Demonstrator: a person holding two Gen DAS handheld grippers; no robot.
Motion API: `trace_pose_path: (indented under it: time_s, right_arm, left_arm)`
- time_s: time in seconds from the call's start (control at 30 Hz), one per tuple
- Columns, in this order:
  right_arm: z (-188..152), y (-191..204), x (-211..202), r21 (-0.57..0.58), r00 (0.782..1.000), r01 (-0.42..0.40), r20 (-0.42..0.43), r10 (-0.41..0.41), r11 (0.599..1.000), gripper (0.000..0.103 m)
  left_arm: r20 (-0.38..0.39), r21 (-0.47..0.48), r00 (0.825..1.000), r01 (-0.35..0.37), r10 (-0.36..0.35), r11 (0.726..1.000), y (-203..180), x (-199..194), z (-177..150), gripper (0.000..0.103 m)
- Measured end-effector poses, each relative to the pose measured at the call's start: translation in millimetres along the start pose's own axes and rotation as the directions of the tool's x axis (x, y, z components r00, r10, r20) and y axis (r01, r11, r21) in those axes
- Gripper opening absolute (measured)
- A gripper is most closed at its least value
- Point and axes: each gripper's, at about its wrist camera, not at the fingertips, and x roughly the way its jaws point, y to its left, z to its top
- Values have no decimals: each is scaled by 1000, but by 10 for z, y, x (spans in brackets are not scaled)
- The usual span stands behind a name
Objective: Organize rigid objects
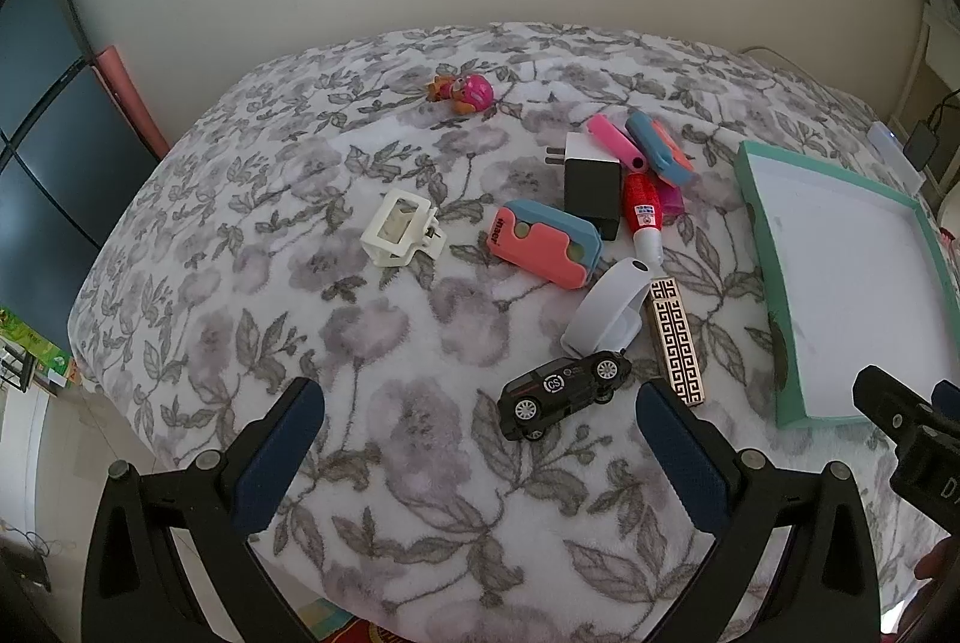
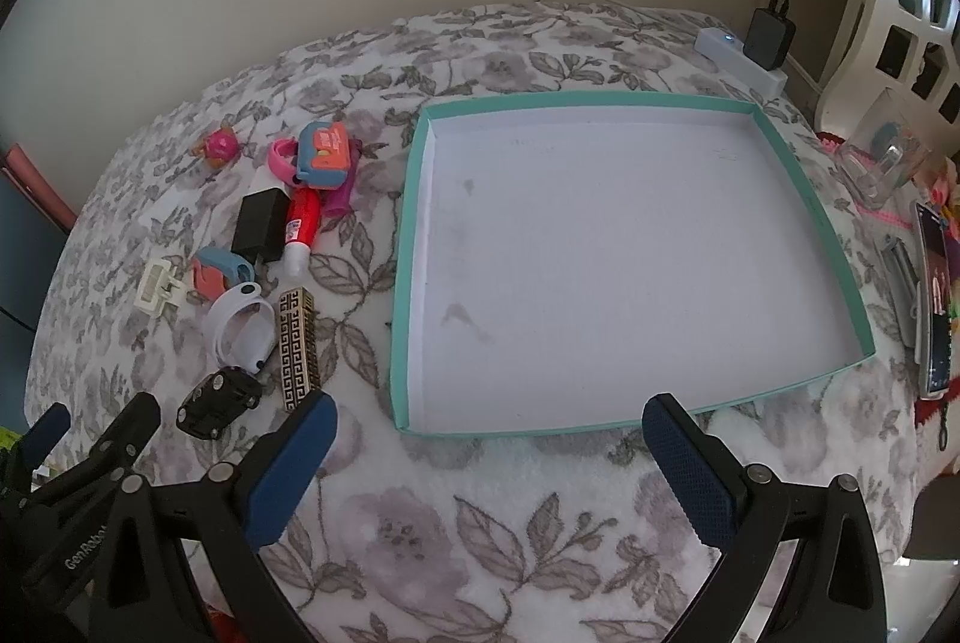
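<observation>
Left tool (image 1: 480,439) hangs over the flowered bed cover (image 1: 372,439), jaws wide apart, nothing between them. Far ahead-left of it: cream hair claw clip (image 1: 401,227). Further back, near the wall side: small pink toy figure (image 1: 465,90). Straight ahead, close to the tips: black toy car (image 1: 564,391), just inside the right finger's line, not touching it. Behind the car: white wristband (image 1: 606,307), w/ a gold-black patterned bar (image 1: 677,340) lying just beside it on the right, the bar's near end close to the left tool's right fingertip. Beyond those: pink-blue stapler-like piece (image 1: 547,243), black-white charger plug (image 1: 591,184), red-white tube (image 1: 643,217), pink stick (image 1: 615,141), blue-orange item (image 1: 659,148), all bunched and touching or overlapping.

To the right of the left tool: teal tray (image 1: 780,343), white inside, nothing in it.

Right tool (image 2: 489,454) also spread wide, holding nothing. The teal tray (image 2: 414,199) sits directly ahead of it, near edge just past both fingertips. The clutter lies ahead-left of the right tool; toy car (image 2: 219,400) and patterned bar (image 2: 298,343) nearest its left finger, apart from it. Far right of the right tool, on the bed edge: a phone (image 2: 935,307). Back right: white power strip (image 2: 741,58) w/ black adapter plugged in.
</observation>
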Motion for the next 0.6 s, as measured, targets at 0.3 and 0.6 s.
trace_pose_path:
  time_s: [0.3,0.6]
  right_arm:
    - [4,18,7,-8,1000,9,-2,-9,1000,103]
    - [0,7,6,-6,1000,10,-2,-10,1000,103]
  left_arm:
    - [0,-1,1000,-1,1,1000,-3,0,1,103]
    - [0,3,1000,-4,4,1000,-22,0,0,103]
